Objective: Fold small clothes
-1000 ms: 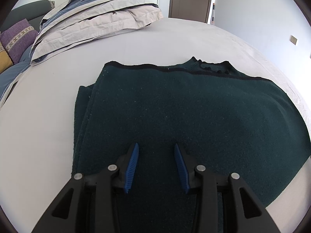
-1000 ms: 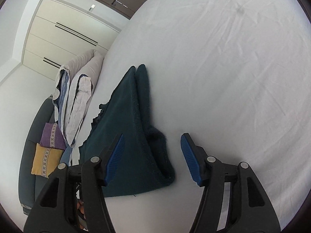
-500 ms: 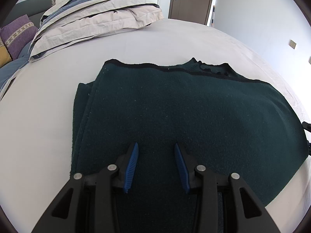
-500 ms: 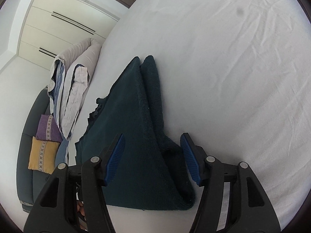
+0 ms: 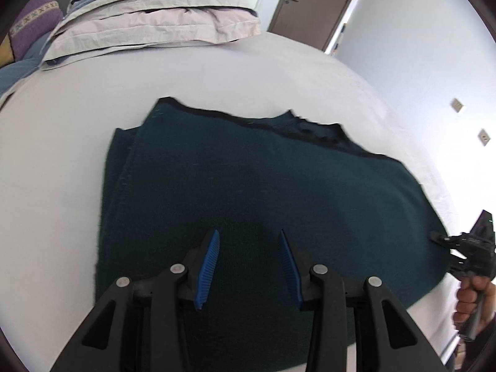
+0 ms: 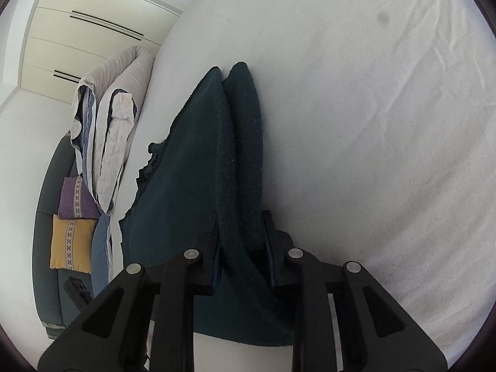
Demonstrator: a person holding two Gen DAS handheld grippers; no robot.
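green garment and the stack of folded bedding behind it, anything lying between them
Nothing: the left wrist view shows only bare white sheet between the dark green garment and the folded bedding.

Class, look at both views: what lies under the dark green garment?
The dark green garment lies on the white bedsheet. Whether anything else is beneath it cannot be seen; the folded layers cover that.

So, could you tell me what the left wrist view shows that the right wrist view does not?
Only the left wrist view shows the brown door, the open left gripper above the garment, and the hand holding the right gripper.

Only the right wrist view shows the wardrobe, the yellow cushion and the right gripper's jaws closing on the garment's folded edge.

Both show the dark green garment, bed, folded bedding and purple cushion.
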